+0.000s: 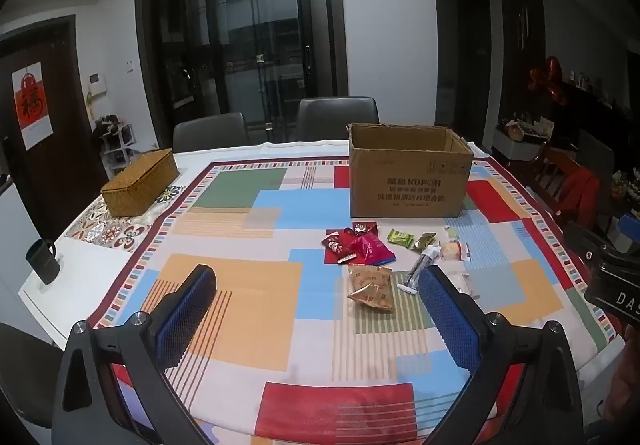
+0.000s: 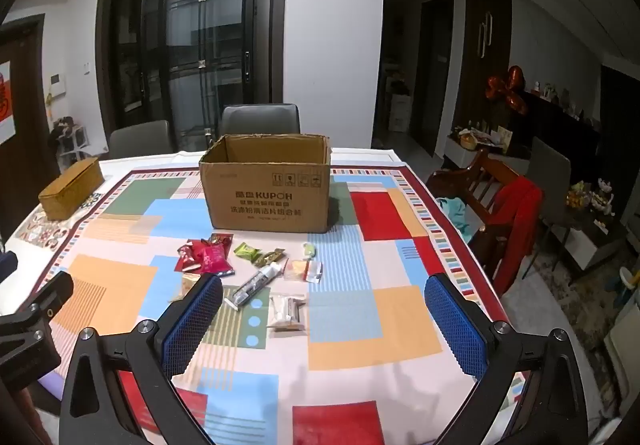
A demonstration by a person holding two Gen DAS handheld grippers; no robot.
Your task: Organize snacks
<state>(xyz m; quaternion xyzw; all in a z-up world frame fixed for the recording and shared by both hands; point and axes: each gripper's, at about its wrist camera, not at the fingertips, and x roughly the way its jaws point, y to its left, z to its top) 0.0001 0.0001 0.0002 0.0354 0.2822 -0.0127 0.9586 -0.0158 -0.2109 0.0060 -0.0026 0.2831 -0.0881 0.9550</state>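
Left wrist view: snack packets [image 1: 374, 257] scattered mid-tablecloth [image 1: 240, 309], just in front of open cardboard box [image 1: 408, 181]; red wrappers [image 1: 352, 247], green packets [image 1: 400, 237], tan pouch [image 1: 370, 287], grey tube [image 1: 420, 267]. Left gripper [image 1: 318, 293] spread wide above the cloth, nothing between the jaws; right gripper [image 2: 324, 299] likewise apart and holding nothing, clear packet [image 2: 286, 311] below it. Woven basket [image 1: 140, 181] far left, dark mug [image 1: 42, 261] at table edge.

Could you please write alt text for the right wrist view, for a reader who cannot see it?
The right gripper, fingers wide open and empty, hovers over a colourful tablecloth where small snack packets lie scattered before an open cardboard box. A woven box sits far left.
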